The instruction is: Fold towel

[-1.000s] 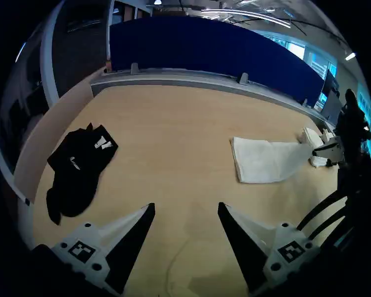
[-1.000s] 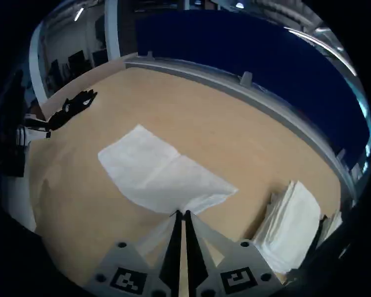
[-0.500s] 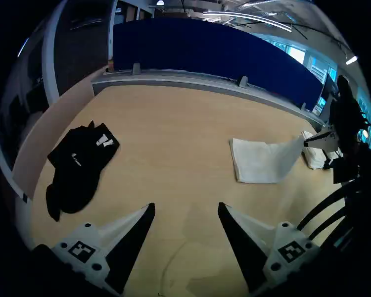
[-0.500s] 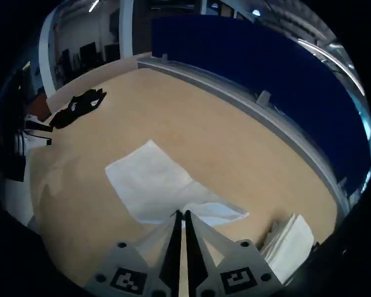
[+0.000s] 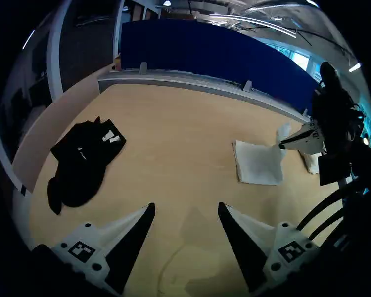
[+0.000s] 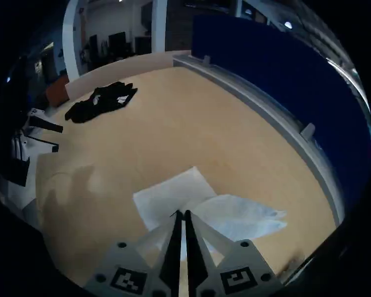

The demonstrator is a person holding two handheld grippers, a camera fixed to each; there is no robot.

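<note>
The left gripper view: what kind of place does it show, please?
Probably an open-plan office or lab: a wide wooden table with a blue partition screen along its far edge, and long strip lights overhead. A towel and dark clothing are on the table.

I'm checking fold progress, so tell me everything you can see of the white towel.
The white towel looks like soft, plain cloth. One part lies flat on the light wooden table; the other is raised and curls loosely over it. The right gripper has its fingers shut on the raised edge.
</note>
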